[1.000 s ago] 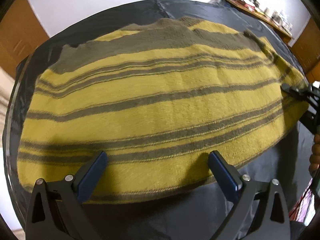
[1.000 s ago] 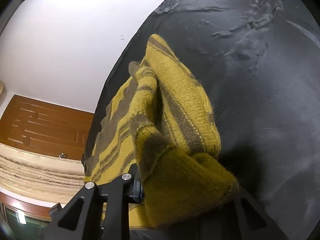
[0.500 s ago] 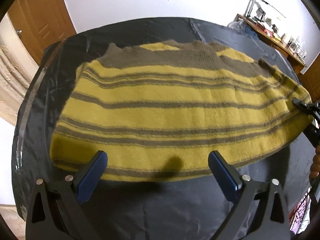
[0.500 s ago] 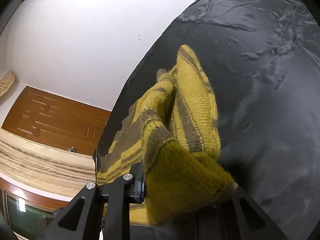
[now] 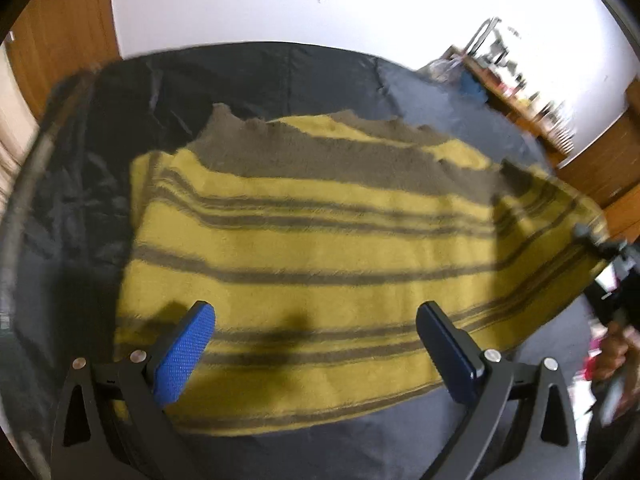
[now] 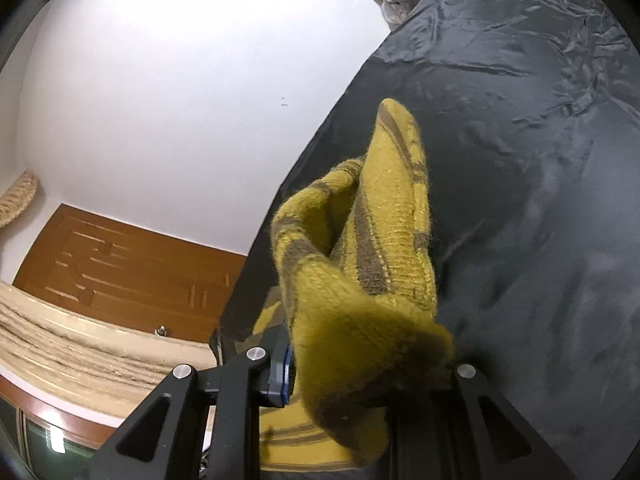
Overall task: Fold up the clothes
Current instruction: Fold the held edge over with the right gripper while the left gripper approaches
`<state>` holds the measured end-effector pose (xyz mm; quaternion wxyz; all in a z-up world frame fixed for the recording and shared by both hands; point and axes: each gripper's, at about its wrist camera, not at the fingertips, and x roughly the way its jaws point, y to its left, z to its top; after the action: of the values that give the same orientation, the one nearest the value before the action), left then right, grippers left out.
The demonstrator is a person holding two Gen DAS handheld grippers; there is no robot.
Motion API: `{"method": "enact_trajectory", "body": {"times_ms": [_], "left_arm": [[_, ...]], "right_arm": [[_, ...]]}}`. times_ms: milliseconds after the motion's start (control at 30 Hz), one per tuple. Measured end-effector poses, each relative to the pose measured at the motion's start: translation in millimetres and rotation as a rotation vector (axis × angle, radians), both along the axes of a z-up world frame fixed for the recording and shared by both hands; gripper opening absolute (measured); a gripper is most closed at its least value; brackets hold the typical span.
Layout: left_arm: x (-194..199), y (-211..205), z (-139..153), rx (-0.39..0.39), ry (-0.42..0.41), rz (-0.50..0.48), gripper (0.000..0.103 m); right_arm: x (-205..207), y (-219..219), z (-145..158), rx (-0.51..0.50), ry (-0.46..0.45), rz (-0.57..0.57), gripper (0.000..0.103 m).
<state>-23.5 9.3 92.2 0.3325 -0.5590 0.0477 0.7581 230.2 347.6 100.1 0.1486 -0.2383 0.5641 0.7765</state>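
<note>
A yellow knit sweater (image 5: 320, 248) with grey-brown stripes lies spread flat on a dark sheet (image 5: 100, 168). My left gripper (image 5: 316, 332) hovers open above its near hem, blue pads (image 5: 184, 356) wide apart, nothing between them. At the far right of the left wrist view my right gripper (image 5: 596, 244) pinches the sweater's right edge. In the right wrist view that gripper (image 6: 368, 372) is shut on a bunched fold of the sweater (image 6: 372, 264), which rises in front of the lens and hides the right finger.
The dark sheet (image 6: 540, 140) stretches wide to the right of the held fold. A white wall and a wooden door (image 6: 120, 264) stand behind. A cluttered shelf (image 5: 516, 80) sits at the back right. A hand (image 5: 612, 352) shows at the right edge.
The left gripper has pulled back and swung right, so the sweater looks smaller and more sheet shows on the left. The right gripper keeps its hold and has lifted the fold slightly.
</note>
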Motion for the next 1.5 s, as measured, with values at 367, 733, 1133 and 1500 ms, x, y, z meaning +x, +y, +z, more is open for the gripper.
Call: {"method": "enact_trajectory", "body": {"times_ms": [367,733,1133,1500], "left_arm": [[-4,108,15,0.224,-0.253,-0.238,0.101],[13,182,16,0.151,-0.258,-0.301,0.102],[10,197,6,0.134,-0.296,-0.263,0.102],[22,226,0,0.094,-0.311,-0.305,0.102]], "right_arm": [[-36,-25,27,0.113,-0.03,0.038,0.023],[-61,-30,19,0.308,-0.138,0.103,0.024],[-24,12,-41,0.125,-0.271,-0.06,0.078],[-24,-9,-21,0.315,-0.25,0.032,0.023]]}}
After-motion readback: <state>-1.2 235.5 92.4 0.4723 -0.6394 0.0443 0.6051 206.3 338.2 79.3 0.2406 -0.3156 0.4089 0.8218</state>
